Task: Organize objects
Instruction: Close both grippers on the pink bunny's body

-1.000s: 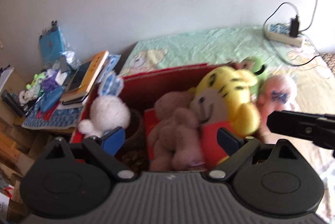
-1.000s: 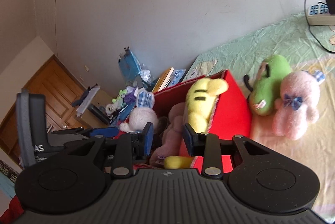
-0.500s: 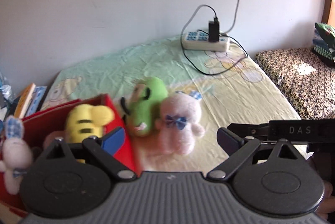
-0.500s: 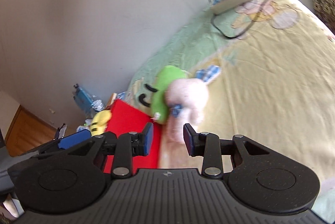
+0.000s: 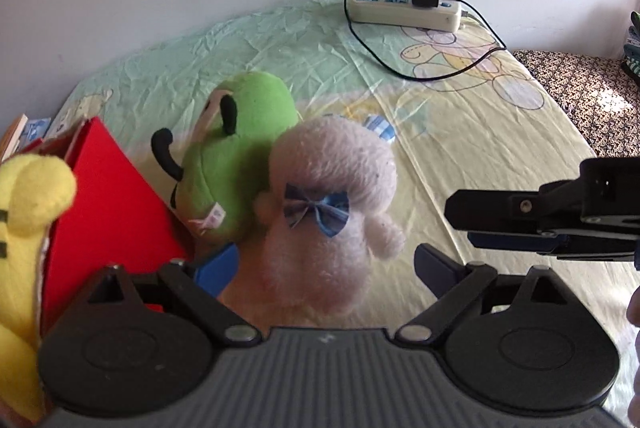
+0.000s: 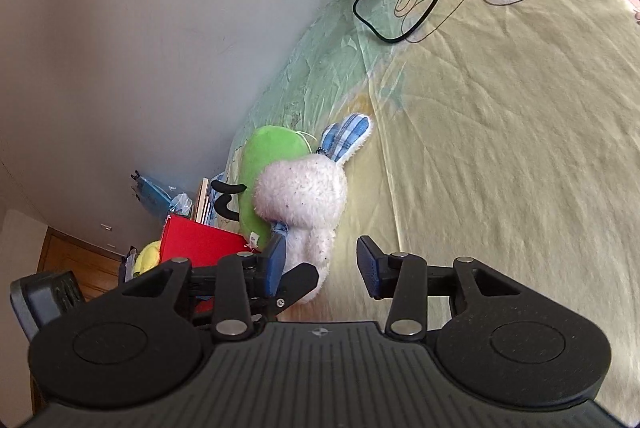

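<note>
On the bed (image 5: 460, 131), a pink bunny (image 5: 328, 211) is lying against a green toy (image 5: 240, 147), which is leaning beside a red box (image 5: 112, 203) holding a yellow toy (image 5: 28, 187). Left tool (image 5: 326, 264) is hovering with its jaws spread wide around the bunny's lower body, pads not pressing it. Right tool (image 6: 322, 262) is sitting just right of the bunny in its own view, its jaws having just been opening, part spread, with only the bunny's edge near its left pad. A power strip (image 5: 404, 5) is lying by the wall, well apart.
</note>
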A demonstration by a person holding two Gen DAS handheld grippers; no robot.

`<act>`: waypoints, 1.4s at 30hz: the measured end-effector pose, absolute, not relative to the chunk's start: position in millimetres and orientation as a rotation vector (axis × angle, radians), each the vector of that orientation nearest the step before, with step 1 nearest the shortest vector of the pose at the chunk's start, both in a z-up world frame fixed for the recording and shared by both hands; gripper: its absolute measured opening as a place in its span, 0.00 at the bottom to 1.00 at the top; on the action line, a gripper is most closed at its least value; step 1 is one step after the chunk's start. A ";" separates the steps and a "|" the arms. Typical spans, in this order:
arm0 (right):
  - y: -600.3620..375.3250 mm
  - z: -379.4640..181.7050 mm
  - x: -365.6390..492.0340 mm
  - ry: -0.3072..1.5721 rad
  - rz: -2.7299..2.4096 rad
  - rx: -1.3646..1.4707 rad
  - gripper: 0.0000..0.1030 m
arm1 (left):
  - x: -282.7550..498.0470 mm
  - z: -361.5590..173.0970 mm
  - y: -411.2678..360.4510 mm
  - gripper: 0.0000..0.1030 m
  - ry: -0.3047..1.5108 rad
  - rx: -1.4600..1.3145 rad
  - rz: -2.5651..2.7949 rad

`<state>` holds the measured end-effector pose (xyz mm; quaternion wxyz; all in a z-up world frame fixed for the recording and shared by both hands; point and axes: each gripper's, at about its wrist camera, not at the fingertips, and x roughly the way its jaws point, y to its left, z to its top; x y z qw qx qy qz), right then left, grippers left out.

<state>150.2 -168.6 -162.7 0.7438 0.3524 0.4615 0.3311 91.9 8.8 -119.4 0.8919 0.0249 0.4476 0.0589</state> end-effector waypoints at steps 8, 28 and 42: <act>-140.5 -175.9 175.4 1.047 0.763 0.739 0.44 | 116.1 -130.9 23.9 0.86 0.967 -0.028 0.104; -131.2 -185.4 183.6 1.051 0.780 0.693 0.34 | 121.8 -134.4 13.3 0.66 0.985 0.009 0.082; -169.0 -168.2 128.2 1.097 0.769 0.640 0.31 | 63.1 -123.3 -10.9 0.64 1.018 -0.048 -0.054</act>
